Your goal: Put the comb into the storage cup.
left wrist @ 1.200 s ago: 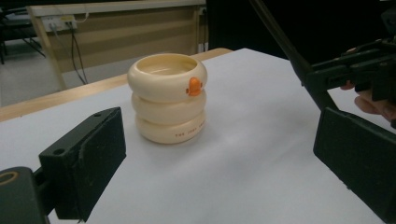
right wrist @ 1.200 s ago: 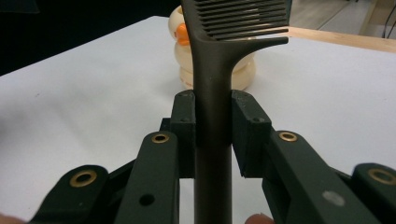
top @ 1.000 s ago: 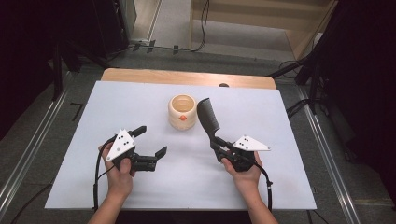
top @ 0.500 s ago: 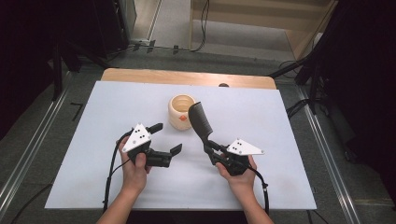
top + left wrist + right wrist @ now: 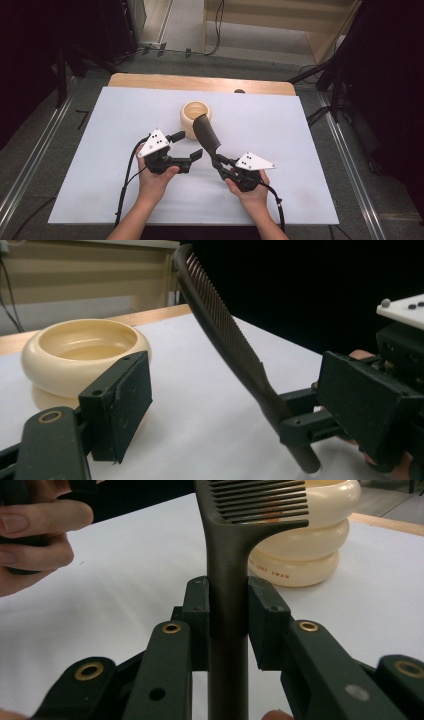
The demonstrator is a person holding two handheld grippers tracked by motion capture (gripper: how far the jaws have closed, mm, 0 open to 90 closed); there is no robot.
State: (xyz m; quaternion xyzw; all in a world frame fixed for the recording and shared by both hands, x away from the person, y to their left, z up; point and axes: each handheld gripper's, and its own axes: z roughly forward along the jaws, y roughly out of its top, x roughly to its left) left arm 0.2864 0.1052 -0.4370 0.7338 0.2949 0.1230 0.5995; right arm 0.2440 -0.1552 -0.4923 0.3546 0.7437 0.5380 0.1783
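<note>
Pinching a comb (image 5: 227,580), the right hand-held gripper (image 5: 227,625) fronts a cream bowl (image 5: 305,545) lettered "SWAN".

Even overhead light falls on the white table (image 5: 280,125), which is bright with only faint shadows, while the surroundings sink into near black. In both gripper views the nearest black parts look soft, and the background is blurred.

On the worktop (image 5: 280,125) a bowl (image 5: 193,117) stands toward the far side, near the middle. In front of it, the left gripper (image 5: 187,148) sits left and the right gripper (image 5: 219,162) right. The comb (image 5: 206,137) rises from the right gripper, tilted toward the bowl, between the two grippers.
</note>
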